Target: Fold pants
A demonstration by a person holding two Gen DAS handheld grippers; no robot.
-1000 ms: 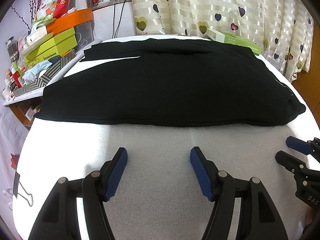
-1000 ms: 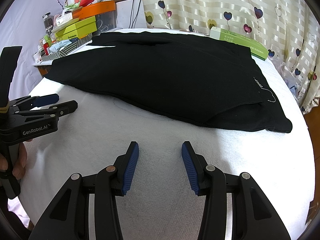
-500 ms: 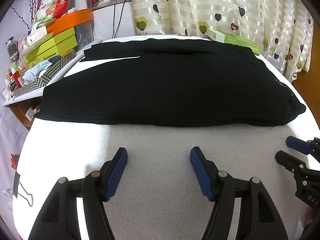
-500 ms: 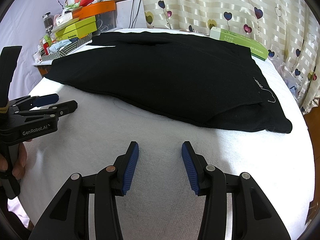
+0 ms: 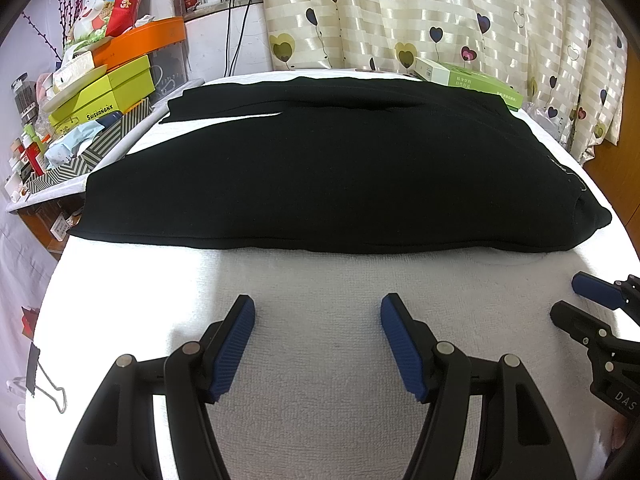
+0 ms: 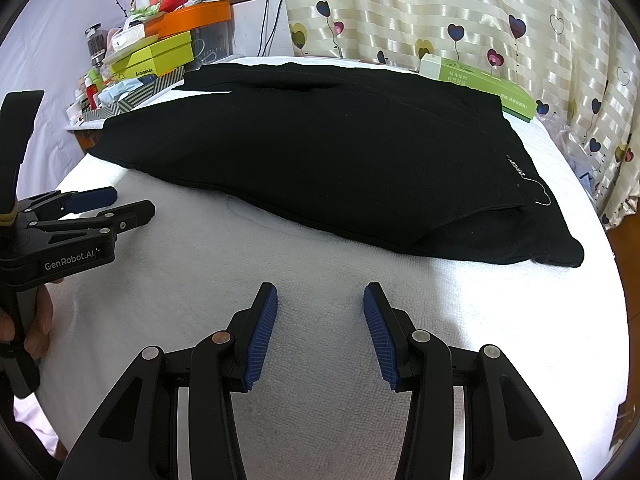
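right gripper cut by frame edge

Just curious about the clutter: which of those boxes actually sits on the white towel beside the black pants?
The long green-and-white box, at the pants' far edge; the others are stacked off to the left.

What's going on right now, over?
Both claws open, empty: left claw, right claw. Black pants flat on white towel. Green box behind.

A cream striped curtain dotted with hearts hangs across twelve o'clock. At ten o'clock a side shelf is heaped with boxes: an orange box above a lime-green box. A white towel covers the desk. A wooden panel shows at three o'clock.
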